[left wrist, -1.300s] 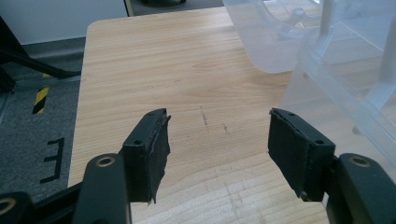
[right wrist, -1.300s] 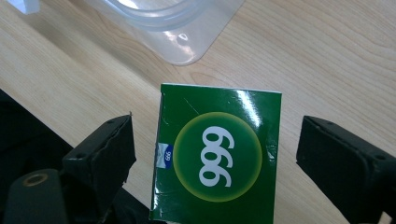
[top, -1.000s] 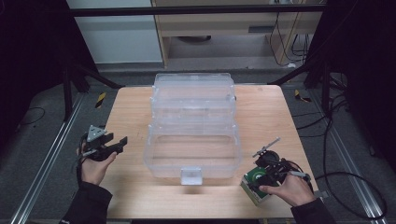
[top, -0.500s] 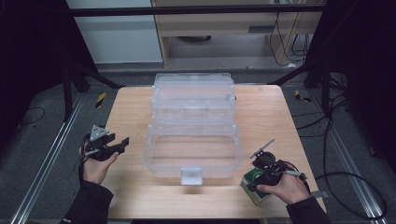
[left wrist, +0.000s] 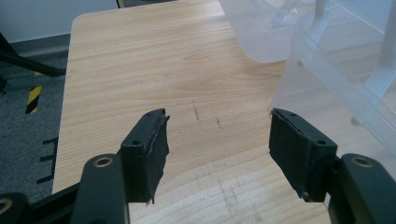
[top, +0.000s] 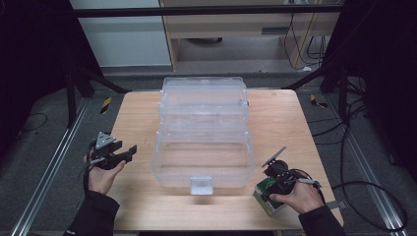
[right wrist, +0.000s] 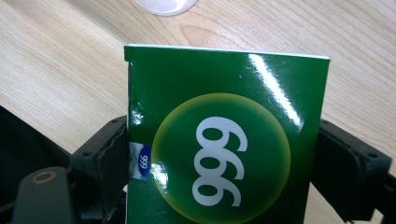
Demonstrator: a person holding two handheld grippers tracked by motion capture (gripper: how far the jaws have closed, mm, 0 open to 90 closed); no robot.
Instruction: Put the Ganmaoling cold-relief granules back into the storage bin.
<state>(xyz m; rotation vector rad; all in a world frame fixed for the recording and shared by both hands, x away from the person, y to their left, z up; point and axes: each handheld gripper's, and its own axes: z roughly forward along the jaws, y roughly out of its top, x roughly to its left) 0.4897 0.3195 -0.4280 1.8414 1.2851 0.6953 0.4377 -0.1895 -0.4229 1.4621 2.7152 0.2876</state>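
From the high view I see the clear bin [top: 202, 142] mid-surface [top: 275, 113]; my left claw [top: 129, 151] hangs just left of the bin, my right claw [top: 268, 189] by its near right corner with the green box [top: 265, 196]. In the left gripper view, my left claw [left wrist: 217, 140] gapes, bin [left wrist: 336, 60] beside it. In the right gripper view, my right claw [right wrist: 219, 158] clamps the box [right wrist: 224, 140]

Small shift on my right side

My right gripper [top: 272, 192] and its green box [top: 266, 195] sit slightly nearer the table's [top: 137, 113] front edge.
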